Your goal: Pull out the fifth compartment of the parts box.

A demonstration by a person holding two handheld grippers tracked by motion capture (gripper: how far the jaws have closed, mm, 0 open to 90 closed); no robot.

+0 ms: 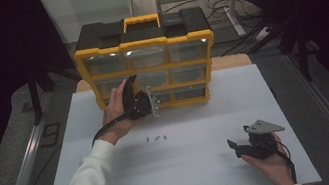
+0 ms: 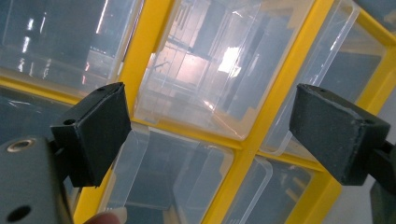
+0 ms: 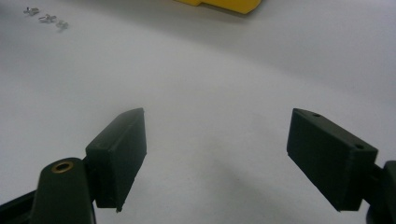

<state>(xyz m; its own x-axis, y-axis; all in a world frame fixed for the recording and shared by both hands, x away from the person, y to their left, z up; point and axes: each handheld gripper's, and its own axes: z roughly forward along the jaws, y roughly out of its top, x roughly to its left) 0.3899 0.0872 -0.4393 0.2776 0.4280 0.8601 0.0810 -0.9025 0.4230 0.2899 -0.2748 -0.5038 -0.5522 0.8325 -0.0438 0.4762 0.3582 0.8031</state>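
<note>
Nearest to me is the right gripper [image 1: 236, 145], resting low on the white table [image 1: 196, 112] at about five o'clock. Its jaws are spread wide with nothing between them, and in the right gripper view only bare tabletop lies ahead of it. I'd say it is parked there to keep out of the way.

The work is up at the yellow organizer [image 1: 148, 70], which stands upright at twelve o'clock along the far edge of the table, its grid of clear drawers facing the person. The left gripper [image 1: 137, 88] is raised right against the lower rows, at about eleven o'clock from the table's middle. In the left gripper view its jaws stand fully apart and hold nothing; between them sits a clear drawer [image 2: 201, 79], with yellow dividers running just beside each pad. That framing suggests the person is lining up on the drawer's front to pull it out, though no contact shows yet.

Out from there, a few small screws [image 1: 156, 138] lie in a short row near the table's middle, well apart from both grippers. They look laid out for sorting into a drawer once one is open.
</note>
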